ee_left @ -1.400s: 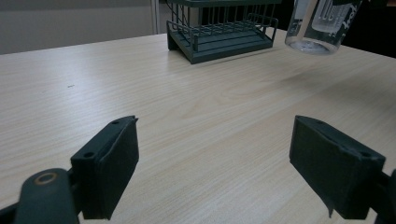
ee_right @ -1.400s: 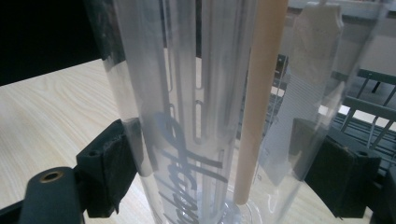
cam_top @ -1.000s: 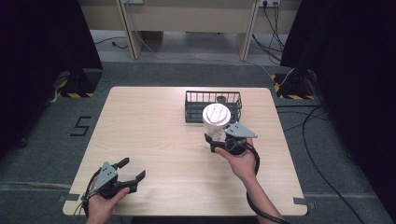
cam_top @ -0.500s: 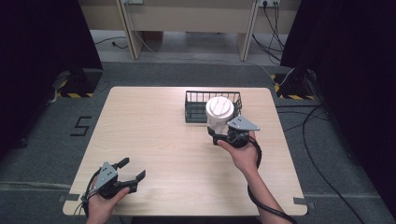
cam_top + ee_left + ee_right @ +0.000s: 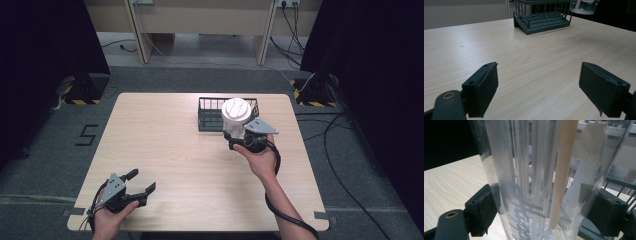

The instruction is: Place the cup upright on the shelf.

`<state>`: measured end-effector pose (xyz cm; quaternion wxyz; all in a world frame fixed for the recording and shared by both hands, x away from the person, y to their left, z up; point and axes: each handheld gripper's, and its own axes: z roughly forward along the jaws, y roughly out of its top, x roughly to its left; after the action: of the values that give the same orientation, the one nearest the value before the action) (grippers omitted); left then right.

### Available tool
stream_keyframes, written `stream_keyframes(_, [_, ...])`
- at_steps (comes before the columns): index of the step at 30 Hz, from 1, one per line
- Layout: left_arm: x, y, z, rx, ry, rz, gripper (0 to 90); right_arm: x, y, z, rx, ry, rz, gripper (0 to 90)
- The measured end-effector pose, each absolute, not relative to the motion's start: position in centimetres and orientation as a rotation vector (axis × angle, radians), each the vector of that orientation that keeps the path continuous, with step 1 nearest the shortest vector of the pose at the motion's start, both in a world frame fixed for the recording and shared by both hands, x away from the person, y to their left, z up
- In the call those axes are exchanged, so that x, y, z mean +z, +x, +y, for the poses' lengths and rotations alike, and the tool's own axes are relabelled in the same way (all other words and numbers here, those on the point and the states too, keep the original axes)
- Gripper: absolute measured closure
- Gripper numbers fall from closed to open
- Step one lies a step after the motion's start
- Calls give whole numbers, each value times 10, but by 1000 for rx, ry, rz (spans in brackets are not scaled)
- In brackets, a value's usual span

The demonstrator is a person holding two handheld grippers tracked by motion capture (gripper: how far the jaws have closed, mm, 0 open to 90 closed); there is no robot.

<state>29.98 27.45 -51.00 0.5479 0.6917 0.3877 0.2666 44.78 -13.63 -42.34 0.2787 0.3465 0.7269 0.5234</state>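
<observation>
A clear plastic cup [image 5: 236,111] with a white lid is held upright off the table by my right gripper [image 5: 235,134], which is shut on its body. The cup hangs at the near right edge of a dark wire basket [image 5: 210,117]. In the right gripper view both pads [image 5: 486,207] press the cup's wall [image 5: 531,182], and a pale straw and printed lettering show through it. My left gripper [image 5: 142,180] rests low at the table's front left, open and holding nothing. In the left gripper view, past that gripper [image 5: 539,85], I see the basket [image 5: 541,20] and the cup's base [image 5: 584,6].
The light wooden table [image 5: 175,145] stretches bare between the two grippers. The basket [image 5: 621,185] stands at the back, right of centre. Dark curtains flank the table, and cables lie on the floor at the right.
My right gripper has carried the cup a little up and away from me, closer over the basket's near edge. The left gripper has stayed put.
</observation>
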Motion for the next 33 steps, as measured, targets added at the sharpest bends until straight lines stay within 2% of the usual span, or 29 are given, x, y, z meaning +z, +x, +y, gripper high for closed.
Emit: stream_keyframes(33, [-510,301,275,630,1634,921,153,-405,478,-139,1379,966,1919,185])
